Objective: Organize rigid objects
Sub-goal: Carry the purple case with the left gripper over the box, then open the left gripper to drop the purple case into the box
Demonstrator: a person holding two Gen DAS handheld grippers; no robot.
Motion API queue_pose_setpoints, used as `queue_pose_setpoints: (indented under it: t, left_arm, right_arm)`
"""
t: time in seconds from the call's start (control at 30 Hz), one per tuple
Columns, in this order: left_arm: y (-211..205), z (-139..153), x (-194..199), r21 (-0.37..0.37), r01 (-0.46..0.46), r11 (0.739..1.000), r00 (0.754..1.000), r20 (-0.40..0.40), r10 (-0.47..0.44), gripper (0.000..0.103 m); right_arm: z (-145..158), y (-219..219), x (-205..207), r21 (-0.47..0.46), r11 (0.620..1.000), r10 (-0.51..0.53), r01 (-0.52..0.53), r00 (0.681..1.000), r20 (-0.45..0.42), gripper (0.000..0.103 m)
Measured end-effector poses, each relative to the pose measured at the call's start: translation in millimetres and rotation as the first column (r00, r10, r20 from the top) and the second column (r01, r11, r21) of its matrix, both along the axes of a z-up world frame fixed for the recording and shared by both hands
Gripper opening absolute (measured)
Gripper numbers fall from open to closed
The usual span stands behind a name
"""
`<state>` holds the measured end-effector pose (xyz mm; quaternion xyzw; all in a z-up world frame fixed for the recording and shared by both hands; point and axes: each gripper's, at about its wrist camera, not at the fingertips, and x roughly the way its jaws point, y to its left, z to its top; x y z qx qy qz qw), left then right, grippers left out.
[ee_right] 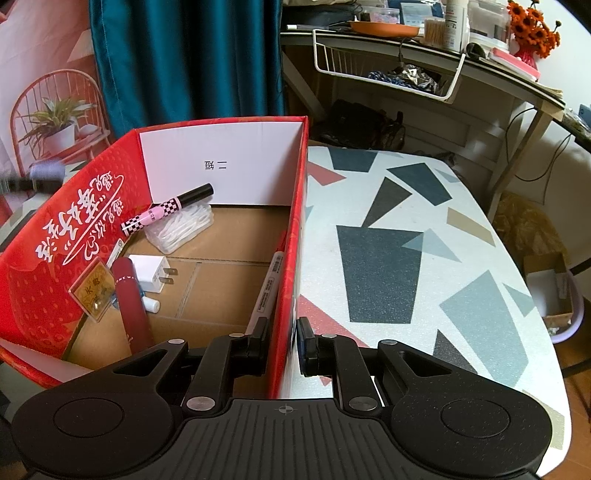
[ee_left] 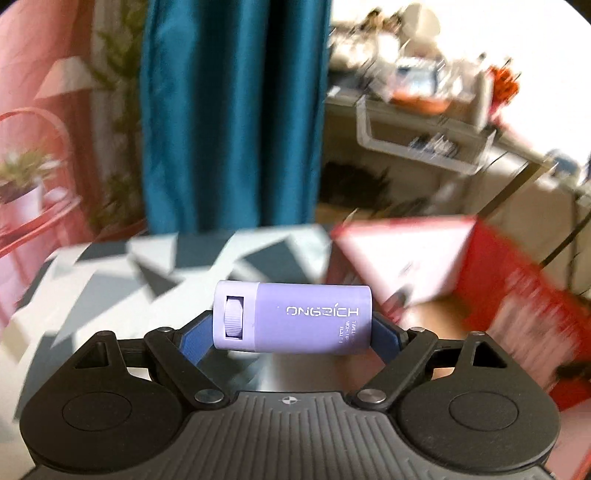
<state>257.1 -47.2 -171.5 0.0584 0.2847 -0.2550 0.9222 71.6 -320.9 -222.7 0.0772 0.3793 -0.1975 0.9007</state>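
Note:
My left gripper [ee_left: 293, 334] is shut on a lilac cylindrical container [ee_left: 293, 318], held sideways above the patterned table [ee_left: 110, 273], left of the red cardboard box [ee_left: 517, 280]. The view is motion-blurred. My right gripper [ee_right: 282, 343] is shut on the right wall of the red box [ee_right: 291, 236], one finger inside, one outside. The box holds a checkered pink pen [ee_right: 168, 214], a bag of white sticks [ee_right: 181, 227], a white charger plug [ee_right: 151, 273], a dark red tube [ee_right: 131, 302], a yellow card case [ee_right: 92, 291] and a white marker [ee_right: 266, 291]. The lilac container shows blurred at far left [ee_right: 46, 171].
The patterned table [ee_right: 406, 240] extends right of the box. Behind stand a teal curtain [ee_right: 184, 62], a cluttered desk with a white wire basket [ee_right: 388, 70] and orange flowers [ee_right: 533, 27]. A small box sits in a bin [ee_right: 554, 291] on the floor at right.

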Motion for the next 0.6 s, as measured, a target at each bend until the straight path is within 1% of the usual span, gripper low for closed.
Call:
queue_pose_setpoints:
  t: [0.07, 0.13, 0.2, 0.3, 0.4, 0.5, 0.6]
  left_arm:
    - [-14, 12, -2, 0.001, 0.051, 0.999, 0.998, 0.041, -0.051, 0.089]
    - [-33, 18, -6, 0.029, 0.119, 0.992, 0.990, 0.078, -0.121, 0.089]
    - [-52, 19, -9, 0.065, 0.177, 0.982, 0.979, 0.087, -0.183, 0.089]
    - [-78, 13, -8, 0.123, 0.254, 0.959, 0.962, 0.071, -0.264, 0.089]
    - [-94, 0, -8, 0.161, 0.291, 0.943, 0.952, 0.045, -0.302, 0.089]
    - [-102, -9, -5, 0.164, 0.321, 0.933, 0.945, 0.010, -0.327, 0.089]
    - [-105, -12, -3, 0.149, 0.345, 0.927, 0.937, -0.006, -0.348, 0.089]
  right_arm:
    - [0, 0, 0, -0.002, 1.000, 0.001, -0.001, 1.000, -0.001, 0.014]
    - [0, 0, 0, -0.002, 1.000, 0.001, -0.001, 1.000, -0.002, 0.014]
    - [0, 0, 0, -0.002, 1.000, 0.001, -0.001, 1.000, -0.002, 0.014]
    - [0, 0, 0, -0.001, 1.000, 0.002, -0.002, 1.000, -0.002, 0.014]
    - [0, 0, 0, -0.002, 1.000, 0.001, -0.001, 1.000, -0.002, 0.014]
    - [1, 0, 0, -0.002, 1.000, 0.002, -0.002, 1.000, -0.002, 0.014]
    - [0, 0, 1, 0.001, 1.000, 0.003, -0.003, 1.000, -0.002, 0.015]
